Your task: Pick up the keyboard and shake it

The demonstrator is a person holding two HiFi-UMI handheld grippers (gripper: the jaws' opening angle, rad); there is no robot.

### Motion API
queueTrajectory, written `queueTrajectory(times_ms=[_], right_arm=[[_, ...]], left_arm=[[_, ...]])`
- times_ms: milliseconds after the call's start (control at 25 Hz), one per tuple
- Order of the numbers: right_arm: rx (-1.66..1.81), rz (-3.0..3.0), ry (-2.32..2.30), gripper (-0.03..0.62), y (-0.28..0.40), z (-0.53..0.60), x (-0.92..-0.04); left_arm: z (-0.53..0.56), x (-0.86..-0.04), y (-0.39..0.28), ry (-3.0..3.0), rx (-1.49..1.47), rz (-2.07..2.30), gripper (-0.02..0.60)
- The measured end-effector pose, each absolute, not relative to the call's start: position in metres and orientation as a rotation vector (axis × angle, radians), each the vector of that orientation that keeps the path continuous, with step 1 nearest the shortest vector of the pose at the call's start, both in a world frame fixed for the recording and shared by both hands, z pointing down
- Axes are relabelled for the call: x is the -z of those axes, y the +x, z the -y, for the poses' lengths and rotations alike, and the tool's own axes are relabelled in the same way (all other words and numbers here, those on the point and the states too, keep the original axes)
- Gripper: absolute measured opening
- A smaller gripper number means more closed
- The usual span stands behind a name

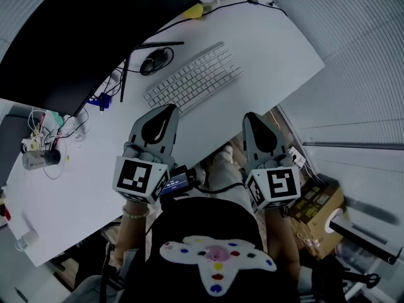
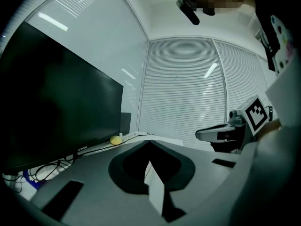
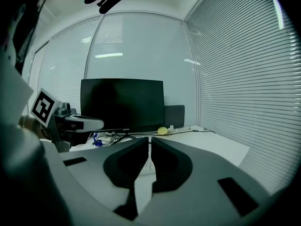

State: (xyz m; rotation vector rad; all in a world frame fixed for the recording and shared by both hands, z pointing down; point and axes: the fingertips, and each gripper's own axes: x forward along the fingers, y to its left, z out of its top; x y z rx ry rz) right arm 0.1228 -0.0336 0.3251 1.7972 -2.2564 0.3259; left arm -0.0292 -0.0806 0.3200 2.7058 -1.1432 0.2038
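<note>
A white keyboard lies slantwise on the white desk, in front of the monitor. My left gripper hovers just short of the keyboard's near left end, its jaws shut with nothing between them. My right gripper hangs near the desk's front edge, to the right of the keyboard and apart from it, also shut and empty. In the left gripper view the jaws meet at their tips. In the right gripper view the jaws stand together, pointing at the monitor.
A large dark monitor fills the back left, with a black mouse and cables by its stand. A yellow object lies at the far edge. A cardboard box sits on the floor at right.
</note>
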Motion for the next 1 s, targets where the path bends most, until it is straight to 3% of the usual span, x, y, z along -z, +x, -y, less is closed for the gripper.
queueTrajectory(times_ms=[720, 1000], right_arm=[[-0.377, 2.367, 1.513, 0.043, 0.109, 0.087, -0.354], [-0.399, 2.370, 1.429, 0.043, 0.112, 0.102, -0.368]], left_arm=[[0.109, -0.390, -0.088, 2.332, -0.262, 1.356, 0.026], [0.115, -0.449, -0.102, 2.102, -0.237, 1.341, 0.177]])
